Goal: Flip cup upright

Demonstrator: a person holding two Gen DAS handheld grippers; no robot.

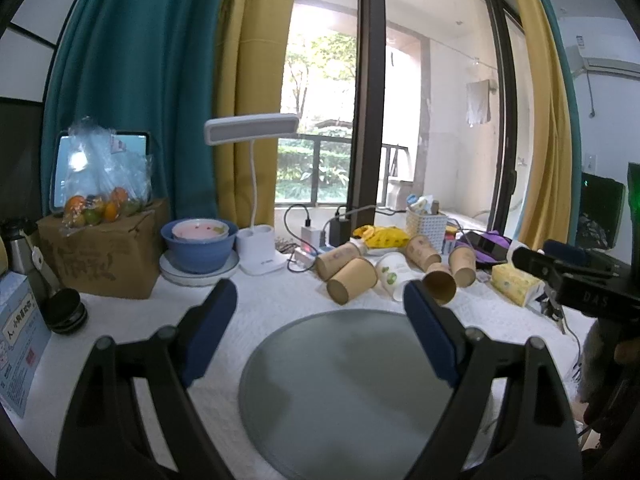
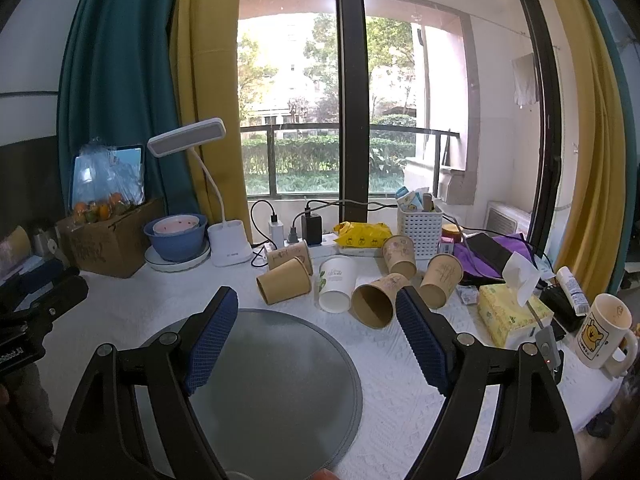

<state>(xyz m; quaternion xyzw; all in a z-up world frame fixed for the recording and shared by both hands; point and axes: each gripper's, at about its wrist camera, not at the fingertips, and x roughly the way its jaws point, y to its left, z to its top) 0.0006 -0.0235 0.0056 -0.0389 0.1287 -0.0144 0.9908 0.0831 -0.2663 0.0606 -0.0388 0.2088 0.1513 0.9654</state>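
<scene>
Blue-padded right claw [image 2: 316,336] and left claw [image 1: 320,326]: both wide, empty, over grey mat [image 2: 280,380]. Nearest kraft cup [image 2: 378,300] lies tipped on bench, just beyond; likely light, crushable; grip mid-wall gently.

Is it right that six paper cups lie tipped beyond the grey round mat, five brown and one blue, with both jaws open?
Nearly. The odd cup is white, not blue, as the right wrist view shows. The rest holds: five brown cups beyond the grey round mat, both jaws open.
</scene>
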